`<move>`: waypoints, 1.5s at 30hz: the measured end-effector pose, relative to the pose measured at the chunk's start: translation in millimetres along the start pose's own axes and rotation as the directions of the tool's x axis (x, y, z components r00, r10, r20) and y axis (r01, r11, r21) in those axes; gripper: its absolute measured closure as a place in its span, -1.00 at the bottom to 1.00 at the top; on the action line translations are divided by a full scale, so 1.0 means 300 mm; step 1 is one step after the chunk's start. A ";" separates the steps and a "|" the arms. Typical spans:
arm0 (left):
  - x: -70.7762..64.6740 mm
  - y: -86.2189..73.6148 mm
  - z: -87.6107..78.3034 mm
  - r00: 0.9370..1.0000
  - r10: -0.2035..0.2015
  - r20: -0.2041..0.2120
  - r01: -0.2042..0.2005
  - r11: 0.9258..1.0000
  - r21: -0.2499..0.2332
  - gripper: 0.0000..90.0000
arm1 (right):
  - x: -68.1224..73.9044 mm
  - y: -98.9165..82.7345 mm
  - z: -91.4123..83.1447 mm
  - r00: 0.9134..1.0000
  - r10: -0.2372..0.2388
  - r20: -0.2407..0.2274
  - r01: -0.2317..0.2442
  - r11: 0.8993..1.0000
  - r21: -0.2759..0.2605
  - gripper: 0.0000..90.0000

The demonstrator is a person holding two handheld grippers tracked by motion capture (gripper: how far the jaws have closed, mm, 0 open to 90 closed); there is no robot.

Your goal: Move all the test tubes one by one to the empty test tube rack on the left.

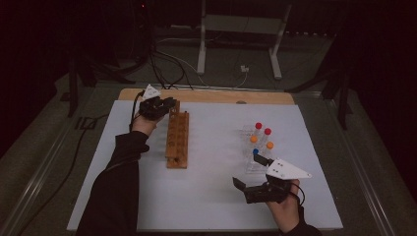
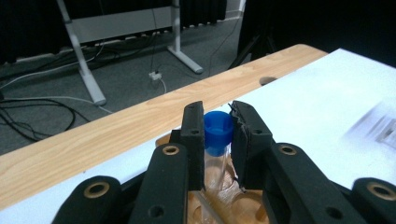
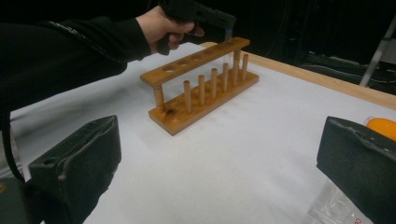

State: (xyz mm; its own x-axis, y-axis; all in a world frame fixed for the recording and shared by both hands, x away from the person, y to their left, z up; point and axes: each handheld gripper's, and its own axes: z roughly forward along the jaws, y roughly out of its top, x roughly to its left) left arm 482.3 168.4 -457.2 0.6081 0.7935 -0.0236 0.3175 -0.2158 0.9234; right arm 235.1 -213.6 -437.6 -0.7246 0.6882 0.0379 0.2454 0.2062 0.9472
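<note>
Your left gripper has its jaws pinching a clear tube with a blue cap, pads on either side just below the cap, tube body hanging down between them. Its long axis is roughly upright, running straight down from the jaws toward the far-end hole of the wooden rack. That's the relation to watch: the tube bottom sits right over the top plate of the rack, and I can't tell from the left gripper view whether the tip is already inside the hole or just at its rim. Keep the axis vertical, I'd say, so it doesn't catch the edge. Your left hand is the only one near the rack. Your right gripper is well apart, jaws spread wide with nothing between them, hovering over the white bench. The remaining capped tubes (red, orange, blue caps) lie just beyond and beside those open jaws, an orange cap peeking past one pad. There's faint print on the tube at the bottom of the right gripper view, too small to read; no other labels legible.
</note>
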 end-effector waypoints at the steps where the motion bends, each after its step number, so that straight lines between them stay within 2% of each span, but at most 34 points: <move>1: 0.002 -0.005 0.001 1.000 -0.009 0.003 0.009 1.000 -0.004 0.72 | 0.000 0.000 -0.001 1.000 0.001 0.000 -0.001 1.000 -0.002 -1.00; 3: 0.001 -0.016 0.006 1.000 0.000 0.001 0.000 1.000 0.006 0.72 | 0.000 0.001 -0.001 1.000 -0.002 -0.002 0.002 1.000 0.000 -1.00; 6: 0.005 -0.021 0.007 1.000 -0.017 0.008 0.017 1.000 -0.006 0.71 | 0.001 0.001 -0.001 1.000 -0.002 -0.003 0.002 1.000 -0.003 -1.00; 11: 0.009 -0.010 0.003 1.000 -0.010 0.023 0.010 1.000 0.025 0.68 | 0.001 0.004 -0.004 1.000 -0.003 -0.006 0.003 1.000 -0.004 -1.00; 15: 0.000 0.010 -0.028 0.999 -0.015 0.033 0.015 0.999 0.029 0.22 | -0.003 0.014 -0.015 1.000 -0.010 -0.004 0.010 1.000 -0.019 -1.00; 18: -0.016 0.034 -0.073 0.999 -0.019 0.043 0.018 1.000 0.017 -0.15 | -0.015 0.026 -0.031 1.000 -0.018 0.006 0.018 0.999 -0.033 -1.00; 21: -0.032 0.056 -0.127 0.997 -0.023 0.073 0.023 1.000 0.008 -0.45 | -0.034 0.037 -0.046 1.000 -0.010 0.019 0.011 0.999 -0.043 -1.00; 23: -0.043 0.065 -0.163 0.994 -0.028 0.105 0.028 1.000 0.006 -0.64 | -0.047 0.045 -0.060 0.999 -0.006 0.042 0.009 0.998 -0.055 -1.00; 26: -0.065 0.068 -0.220 0.987 -0.019 0.160 0.019 1.000 0.000 -0.81 | -0.069 0.057 -0.078 0.997 0.006 0.081 -0.001 0.998 -0.061 -1.00; 28: -0.082 0.064 -0.255 0.981 -0.016 0.196 0.016 1.000 0.000 -0.96 | -0.083 0.064 -0.088 0.993 0.039 0.110 -0.030 0.997 -0.076 -1.00; 33: -0.135 0.030 -0.339 0.967 -0.015 0.253 0.016 1.000 -0.003 -0.98 | -0.118 0.064 -0.100 0.986 0.052 0.159 -0.041 0.996 -0.074 -1.00; 35: -0.155 0.011 -0.370 0.965 -0.014 0.263 0.014 1.000 0.002 -0.98 | -0.131 0.057 -0.099 0.984 0.059 0.166 -0.049 0.997 -0.067 -1.00; 37: -0.172 -0.009 -0.398 0.955 -0.024 0.296 0.028 1.000 -0.009 -0.98 | -0.139 0.047 -0.090 0.983 0.063 0.172 -0.055 0.997 -0.054 -1.00; 39: -0.197 -0.028 -0.422 0.955 -0.010 0.298 0.013 1.000 -0.007 -0.98 | -0.145 0.036 -0.077 0.983 0.067 0.168 -0.062 0.997 -0.039 -1.00; 40: -0.209 -0.038 -0.434 0.950 -0.007 0.312 0.010 1.000 -0.008 -0.98 | -0.147 0.030 -0.070 0.983 0.064 0.171 -0.059 0.998 -0.030 -1.00; 41: -0.222 -0.047 -0.446 0.950 -0.001 0.312 0.004 1.000 -0.007 -0.98 | -0.148 0.024 -0.063 0.983 0.067 0.171 -0.064 0.998 -0.024 -1.00; 42: -0.234 -0.057 -0.459 0.947 0.007 0.321 -0.002 1.000 -0.015 -0.98 | -0.151 0.017 -0.057 0.983 0.067 0.172 -0.065 0.998 -0.017 -1.00; 43: -0.245 -0.065 -0.471 0.943 0.009 0.334 -0.004 1.000 -0.017 -0.98 | -0.153 0.012 -0.052 0.983 0.067 0.172 -0.067 0.998 -0.008 -0.93; 44: -0.257 -0.073 -0.482 0.943 0.016 0.331 -0.012 1.000 -0.016 -0.98 | -0.155 0.007 -0.048 0.983 0.067 0.173 -0.068 0.998 -0.003 -0.91; 45: -0.268 -0.081 -0.494 0.940 0.021 0.341 -0.014 1.000 -0.023 -0.98 | -0.158 0.001 -0.043 0.983 0.067 0.173 -0.069 0.998 0.002 -0.91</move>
State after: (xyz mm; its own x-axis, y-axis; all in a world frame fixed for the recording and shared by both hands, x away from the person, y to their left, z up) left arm 318.0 194.2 -421.1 0.8261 0.5475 -0.1335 0.2923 -0.2137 0.9321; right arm 261.2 -255.2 -435.0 -0.5842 0.8103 0.0458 0.2958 0.1600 0.9418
